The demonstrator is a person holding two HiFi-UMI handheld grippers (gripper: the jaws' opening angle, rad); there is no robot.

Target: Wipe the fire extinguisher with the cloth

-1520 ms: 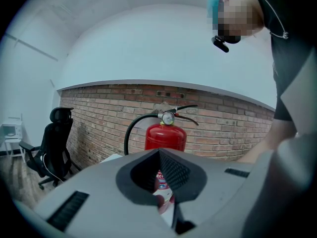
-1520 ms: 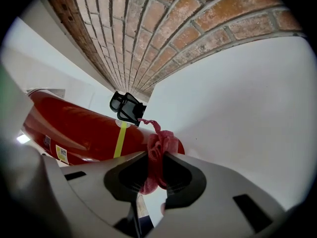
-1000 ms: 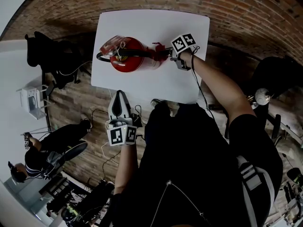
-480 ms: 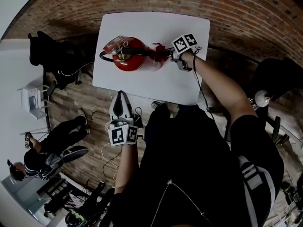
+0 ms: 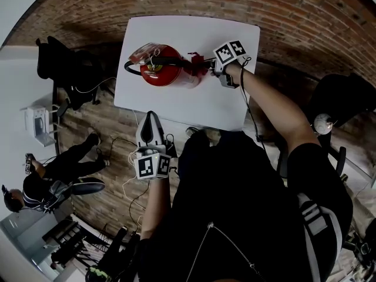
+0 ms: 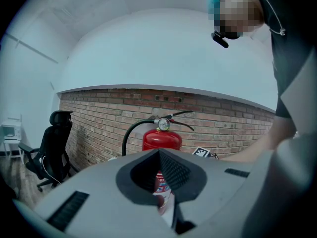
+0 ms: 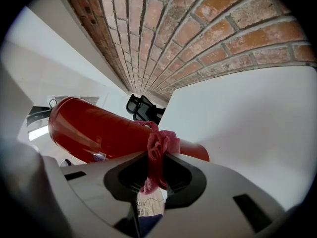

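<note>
**Cloth pinched against the cylinder's right side**

Steel, by the look of it: the fire extinguisher (image 5: 166, 69) stands upright on the far left part of the white table (image 5: 194, 101). It should be heavy and rigid, and its glossy paint is likely slippery. A hard push high up might rock it, so the best place to steady it is probably the neck or handle.

The cloth (image 7: 157, 145) is soft, light and bunched. The right gripper (image 5: 214, 68) has its jaws clamped on a fold of it and presses the wad onto the red shell. The left gripper (image 5: 148, 117) hangs off the table's near edge, well apart from the extinguisher, with its jaws together on nothing.

Only the right gripper view shows the cloth touching the cylinder. Only the left gripper view shows the pressure gauge (image 6: 162, 125), the black hose (image 6: 130, 133) and the label. The head view alone shows where both grippers sit.
</note>
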